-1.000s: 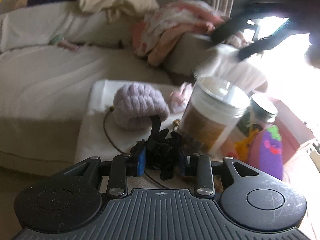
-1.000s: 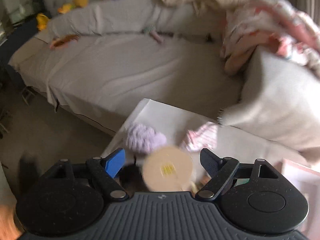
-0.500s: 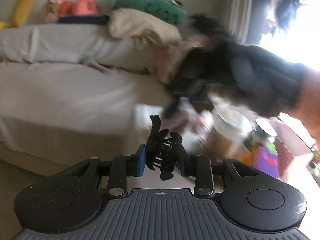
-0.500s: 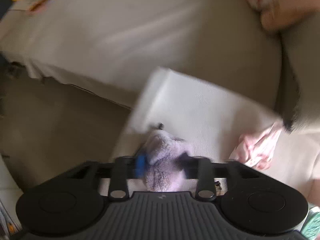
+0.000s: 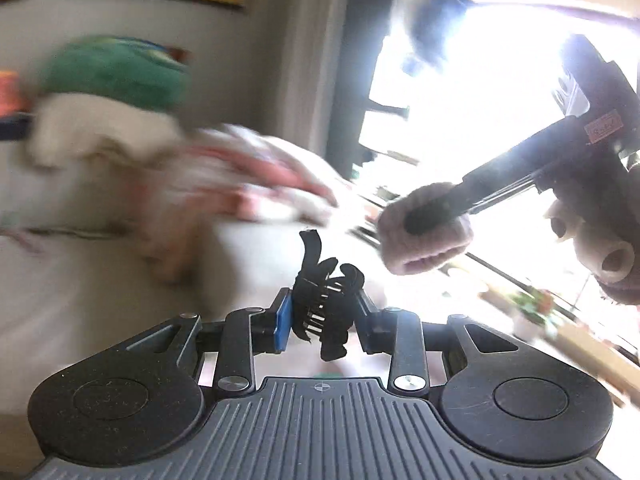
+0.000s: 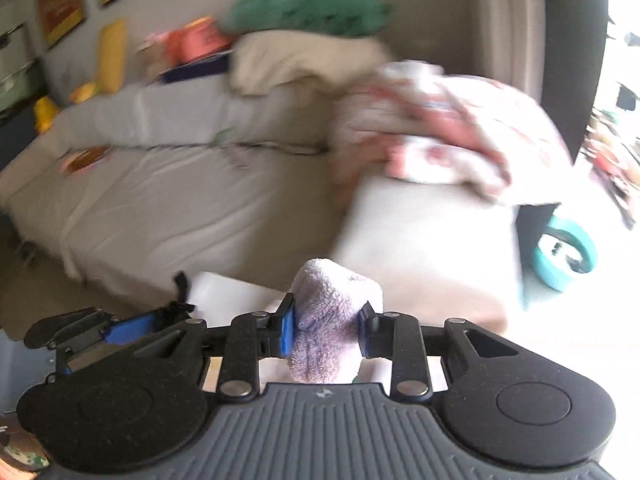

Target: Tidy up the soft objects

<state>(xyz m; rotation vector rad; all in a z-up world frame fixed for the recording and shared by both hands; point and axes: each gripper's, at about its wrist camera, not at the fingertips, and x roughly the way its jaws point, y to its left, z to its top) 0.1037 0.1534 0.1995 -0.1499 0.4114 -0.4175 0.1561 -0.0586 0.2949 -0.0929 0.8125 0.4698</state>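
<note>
- Left gripper point(image 5: 322, 312) pinching a black hair clip point(image 5: 325, 300) between its two fingers, blue pad on one side, clip's teeth pointing down and its top prong sticking up above the fingertips.
- Right gripper point(image 6: 328, 326) pinching a fuzzy lilac sock ball point(image 6: 332, 320), squeezed from both sides, held up in the air with the top bulging above the fingertips.
- Seen also from the left wrist: same sock ball point(image 5: 426, 232) up to the right, clamped on the dark fingers of the other tool, bright window behind.
- Off to the lower left of the right wrist view, the left tool's blue-padded fingers with the clip's prong poking up.
- Behind, blurred: a pale sofa point(image 6: 168, 196), a cream pillow point(image 6: 296, 60) with a green cushion point(image 6: 308, 4) on top, a pink-and-white blanket point(image 6: 436, 136) heaped over the sofa arm.
- A teal bowl point(image 6: 566, 256) on the floor at the right, beside the sofa end.
</note>
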